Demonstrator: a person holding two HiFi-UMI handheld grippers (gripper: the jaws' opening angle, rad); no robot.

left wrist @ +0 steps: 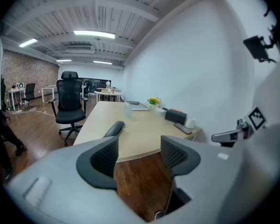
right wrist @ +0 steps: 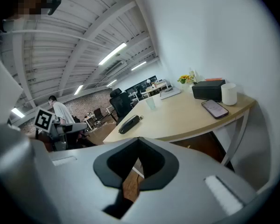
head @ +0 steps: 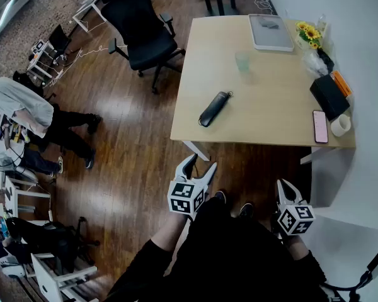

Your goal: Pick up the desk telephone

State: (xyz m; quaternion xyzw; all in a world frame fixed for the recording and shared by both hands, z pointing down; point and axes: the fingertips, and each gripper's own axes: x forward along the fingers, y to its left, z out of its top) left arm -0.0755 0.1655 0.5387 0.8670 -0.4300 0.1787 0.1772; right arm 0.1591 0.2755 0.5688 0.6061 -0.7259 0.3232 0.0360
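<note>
Black desk telephone beyond left tongs, right tongs

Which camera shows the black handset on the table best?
The head view: the black handset lies whole and unobstructed, seen from above. In the left gripper view it is foreshortened, seen nearly end-on; in the right gripper view it is small and distant.

**Table Ahead, Chair to Its Left**

On the table: long case near the front left, cup behind it. At the back edge, flat tray, flowers just right of it. Along the right edge, box. Before it, at the front corner, smartphone and mug side by side. Office chair left of the table. Nearer than the front edge, left gripper and right gripper.
</note>
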